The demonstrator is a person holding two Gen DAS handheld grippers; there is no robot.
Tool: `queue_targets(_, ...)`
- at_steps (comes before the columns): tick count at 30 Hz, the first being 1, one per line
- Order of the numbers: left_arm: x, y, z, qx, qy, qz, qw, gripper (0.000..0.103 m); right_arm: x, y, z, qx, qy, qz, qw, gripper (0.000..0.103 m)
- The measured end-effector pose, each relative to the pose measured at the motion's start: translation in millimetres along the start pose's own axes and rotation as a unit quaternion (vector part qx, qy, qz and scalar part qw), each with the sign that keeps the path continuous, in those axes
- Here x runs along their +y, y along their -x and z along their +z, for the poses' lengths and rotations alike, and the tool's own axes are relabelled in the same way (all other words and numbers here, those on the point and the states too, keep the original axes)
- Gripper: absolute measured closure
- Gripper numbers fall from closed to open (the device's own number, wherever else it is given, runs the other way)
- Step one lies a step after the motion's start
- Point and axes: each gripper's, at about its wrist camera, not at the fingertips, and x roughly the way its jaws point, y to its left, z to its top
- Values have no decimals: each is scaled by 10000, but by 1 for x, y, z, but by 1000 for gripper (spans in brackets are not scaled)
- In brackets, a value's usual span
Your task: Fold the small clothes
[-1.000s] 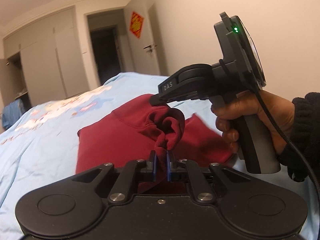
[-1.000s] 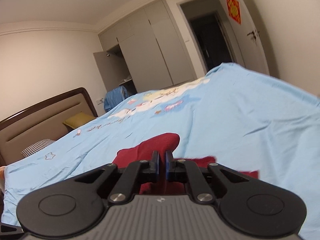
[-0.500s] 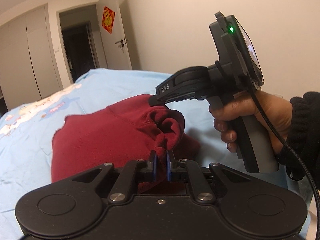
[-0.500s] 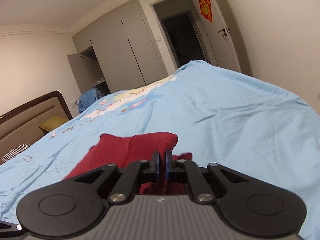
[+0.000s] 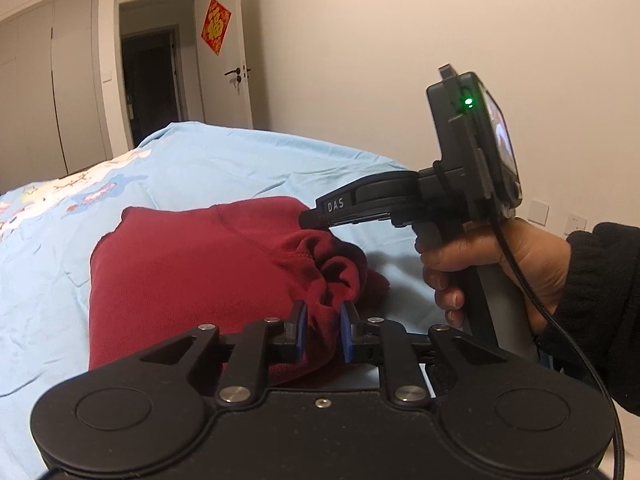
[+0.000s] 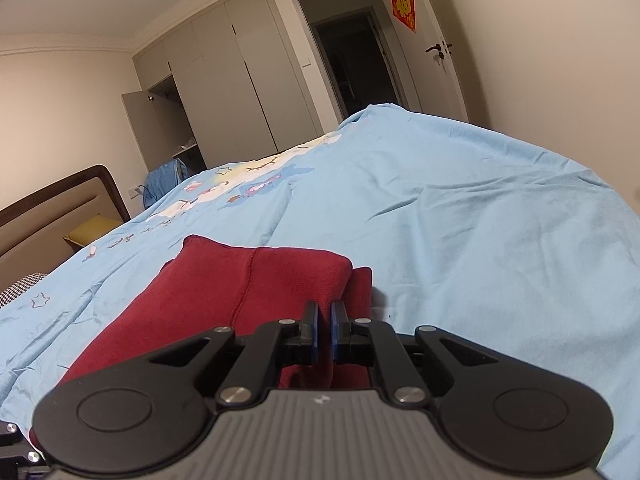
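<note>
A dark red garment [image 5: 192, 264] lies folded on the light blue bed cover [image 6: 460, 208]. The left gripper [image 5: 322, 330] has its jaws parted around a bunched edge at 6 o'clock; the right gripper [image 6: 324, 330], jaws nearly together, pinches the cloth at its 3 o'clock corner.

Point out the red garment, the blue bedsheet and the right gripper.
red garment [image 5: 180, 272], left wrist view, flat folded top.
blue bedsheet [image 6: 460, 200], right wrist view, bare wrinkled area.
right gripper [image 5: 306, 222], left wrist view, fingertips at cloth.
</note>
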Motion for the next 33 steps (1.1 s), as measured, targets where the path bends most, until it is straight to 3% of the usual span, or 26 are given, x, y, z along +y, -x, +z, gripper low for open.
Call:
queue_targets(4, 1, 7, 2, -79, 26, -43, 10000, 78, 1, 0, -1, 11, 67, -53, 10000, 94)
queue_targets(6, 5, 15, 4, -125, 164, -55, 9998, 64, 1, 1, -1, 26, 99, -106, 9999, 90)
queue_targets(8, 14, 20, 6, -205, 337, 34, 9992, 49, 1, 4, -2, 12, 102, -159, 9998, 78)
queue_targets(11, 28, 28, 10, -334, 582, 323, 9972, 34, 2, 13, -3, -58, 227, -225, 9995, 59)
queue_targets(15, 50, 33, 13, -359, 945, 1001, 9898, 11, 3, 33, -11, -171, 568, -306, 9978, 45)
queue_targets(20, 75, 26, 7, -84, 1402, 1584, 9773, 4, 9, 55, -21, -153, 904, -212, 9956, 38)
queue_targets(23, 88, 20, 1, 219, 1652, 1812, 9692, 3, 17, 62, -26, -83, 1080, -65, 9941, 38)
queue_targets(27, 101, 12, -7, 457, 2002, 1765, 9626, 1, 34, 62, -31, -75, 1673, 11, 9859, 42)
queue_targets(29, 107, 12, -12, 520, 2135, 1716, 9603, 1, 41, 56, -33, 9, 1969, -68, 9804, 59)
queue_targets(33, 108, 13, -19, 572, 2163, 1694, 9598, 1, 48, 48, -37, 121, 2248, -145, 9742, 82)
